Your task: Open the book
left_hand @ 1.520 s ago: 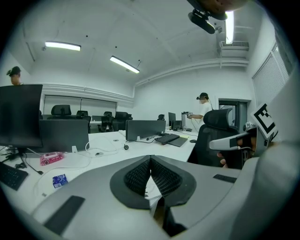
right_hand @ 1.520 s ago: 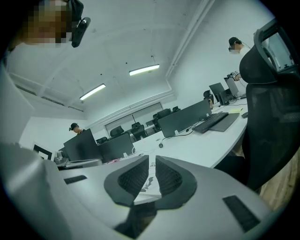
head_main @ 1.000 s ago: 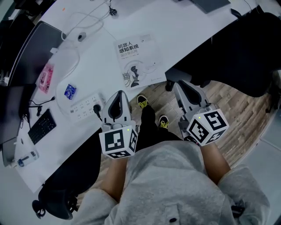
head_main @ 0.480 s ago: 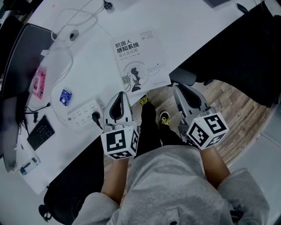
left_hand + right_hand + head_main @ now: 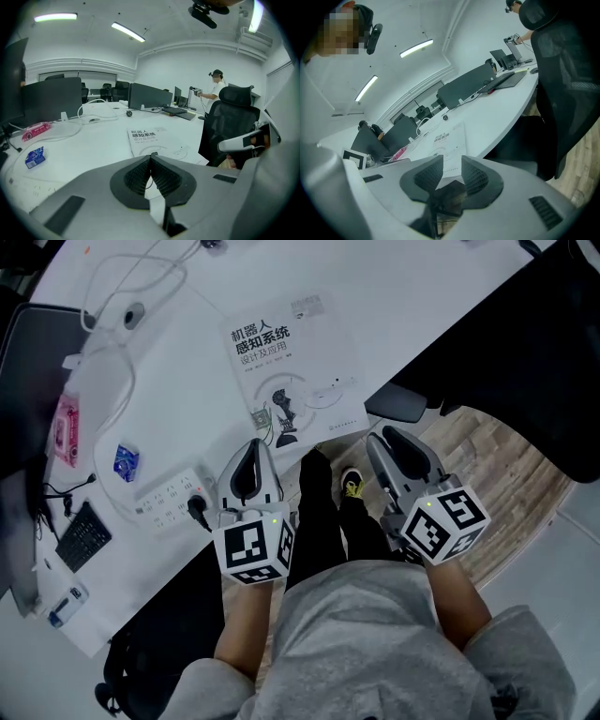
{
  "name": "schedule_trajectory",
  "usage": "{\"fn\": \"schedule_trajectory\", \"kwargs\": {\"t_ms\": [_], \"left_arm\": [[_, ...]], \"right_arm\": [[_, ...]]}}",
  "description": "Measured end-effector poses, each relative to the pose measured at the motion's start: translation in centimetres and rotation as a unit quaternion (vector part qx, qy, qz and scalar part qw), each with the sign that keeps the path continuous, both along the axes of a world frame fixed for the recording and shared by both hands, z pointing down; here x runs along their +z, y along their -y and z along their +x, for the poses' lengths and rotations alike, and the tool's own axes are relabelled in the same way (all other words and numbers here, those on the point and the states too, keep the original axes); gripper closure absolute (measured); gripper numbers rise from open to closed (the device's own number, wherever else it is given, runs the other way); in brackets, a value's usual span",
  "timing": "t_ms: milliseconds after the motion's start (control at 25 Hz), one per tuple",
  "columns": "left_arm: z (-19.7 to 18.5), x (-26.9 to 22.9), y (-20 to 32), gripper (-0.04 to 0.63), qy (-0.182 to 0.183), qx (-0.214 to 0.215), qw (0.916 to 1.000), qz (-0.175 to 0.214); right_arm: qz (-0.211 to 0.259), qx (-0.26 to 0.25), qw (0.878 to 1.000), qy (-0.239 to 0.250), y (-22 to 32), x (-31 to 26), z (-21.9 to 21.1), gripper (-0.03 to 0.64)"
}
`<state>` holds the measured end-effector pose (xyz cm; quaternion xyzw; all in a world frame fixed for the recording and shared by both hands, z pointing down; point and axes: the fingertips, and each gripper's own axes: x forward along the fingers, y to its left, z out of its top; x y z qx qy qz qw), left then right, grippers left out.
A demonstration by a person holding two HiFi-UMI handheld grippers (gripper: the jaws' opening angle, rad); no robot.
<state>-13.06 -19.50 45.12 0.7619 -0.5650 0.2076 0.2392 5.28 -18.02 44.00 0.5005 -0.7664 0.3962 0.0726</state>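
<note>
A closed white book (image 5: pixel 291 357) with a black printed title lies flat near the desk's front edge; it also shows as the book (image 5: pixel 149 140) and the book (image 5: pixel 446 140) in the gripper views. My left gripper (image 5: pixel 255 442) hovers over the desk edge just short of the book's near left corner, its jaws shut and empty, the left gripper (image 5: pixel 151 157) tips touching. Off the desk, above the floor to the right of the book's near edge, my right gripper (image 5: pixel 381 436) holds nothing. The right gripper (image 5: pixel 452 165) shows a narrow gap between its pads.
Left of the book on the white desk (image 5: pixel 403 296) lie a power strip (image 5: pixel 167 496), a blue packet (image 5: pixel 124 463), a pink packet (image 5: pixel 64 427), white cables (image 5: pixel 112 371) and a keyboard (image 5: pixel 84 536). A black chair (image 5: pixel 553 362) stands right. A person (image 5: pixel 216 91) stands far off.
The head view has drifted, so the desk and book sit larger and nearer the grippers. Both grippers hold the same pose and jaw state.
</note>
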Motion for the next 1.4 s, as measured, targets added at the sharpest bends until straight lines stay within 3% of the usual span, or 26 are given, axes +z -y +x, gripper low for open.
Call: {"fn": "schedule_trajectory", "kwargs": {"t_ms": [560,1000,1400], "left_arm": [[-1.3,4.1,1.9,0.588,0.015,-0.022,0.9984,-0.051],[-1.6,5.2,2.8,0.588,0.003,-0.012,0.9972,-0.073],[-2.3,5.0,3.3,0.588,0.001,-0.011,0.9976,-0.069]], "right_arm": [[-0.048,0.011,0.999,0.014,0.7,5.3,-0.3,0.502],[-0.077,0.03,0.994,0.066,1.2,6.5,-0.7,0.499],[-0.051,-0.008,0.991,0.126,0.7,4.1,-2.3,0.499]]}}
